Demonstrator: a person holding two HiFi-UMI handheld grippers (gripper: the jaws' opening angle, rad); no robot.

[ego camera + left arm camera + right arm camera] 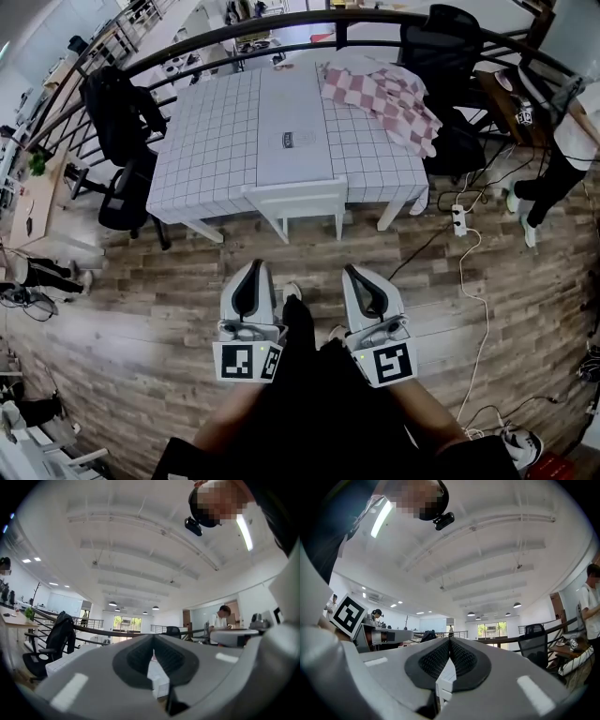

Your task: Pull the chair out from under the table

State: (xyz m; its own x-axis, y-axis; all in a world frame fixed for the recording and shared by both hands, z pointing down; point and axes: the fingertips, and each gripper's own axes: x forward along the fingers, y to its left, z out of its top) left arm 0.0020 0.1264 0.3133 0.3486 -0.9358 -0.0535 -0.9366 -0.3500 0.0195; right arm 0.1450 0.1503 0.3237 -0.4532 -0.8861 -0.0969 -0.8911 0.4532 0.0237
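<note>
Short of the tucked-in chair (295, 196), left hand-held gripper (253, 266) and right hand-held gripper (355, 271) are closed, empty.

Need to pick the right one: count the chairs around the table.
3. A white chair tucked under the table's near edge, a black chair at its left, another black chair at its far right. More may be hidden.

A pink-and-white checked cloth (384, 98) is seen lying crumpled. A dark jacket (117, 105) is draped over a black office chair (124, 204) at the left; a second office chair (441, 37) is placed far right. A curved railing (281, 28) is noted behind. A white power strip (458, 219) is laid on the wooden floor (141, 309).
</note>
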